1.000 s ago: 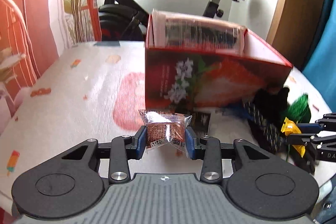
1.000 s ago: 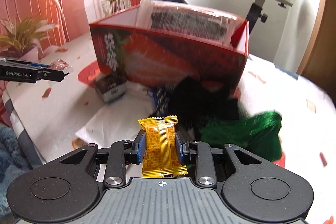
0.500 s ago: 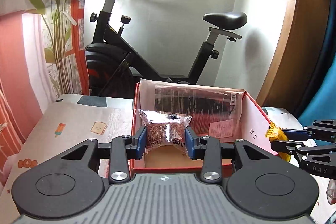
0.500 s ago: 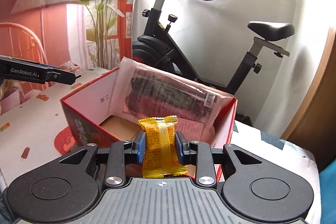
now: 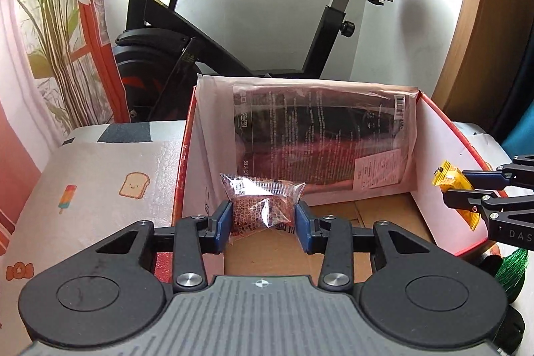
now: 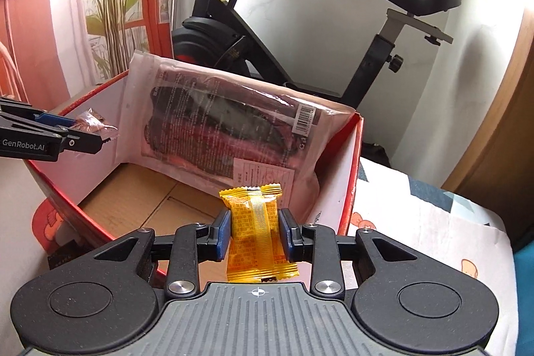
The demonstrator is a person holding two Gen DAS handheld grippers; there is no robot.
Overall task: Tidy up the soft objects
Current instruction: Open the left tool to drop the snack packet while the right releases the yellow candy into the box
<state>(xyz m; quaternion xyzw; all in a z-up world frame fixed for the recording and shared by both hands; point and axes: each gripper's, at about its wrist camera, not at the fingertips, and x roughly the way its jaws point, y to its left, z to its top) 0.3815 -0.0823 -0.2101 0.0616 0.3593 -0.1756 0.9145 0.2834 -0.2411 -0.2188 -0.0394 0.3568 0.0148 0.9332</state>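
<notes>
My left gripper (image 5: 263,219) is shut on a brown snack in a clear wrapper (image 5: 262,206), held over the near left corner of an open red box (image 5: 182,162). My right gripper (image 6: 254,231) is shut on a yellow snack packet (image 6: 255,232), held over the box's near right part (image 6: 353,175). A large clear packet with dark contents (image 5: 320,139) leans against the box's far wall; it also shows in the right wrist view (image 6: 227,129). The box's cardboard floor (image 6: 140,202) is bare. Each gripper shows in the other's view, the right gripper (image 5: 467,189) and the left gripper (image 6: 96,135).
The box stands on a table with a cartoon-print cloth (image 5: 93,186). A green soft thing (image 5: 510,269) lies by the box's right side. An exercise bike (image 5: 233,32) and a plant (image 5: 50,32) stand behind the table. A wooden door (image 6: 500,162) is at the right.
Both grippers rose from table level at the box's front to above its open top, then moved closer over the inside, each still holding its snack.
</notes>
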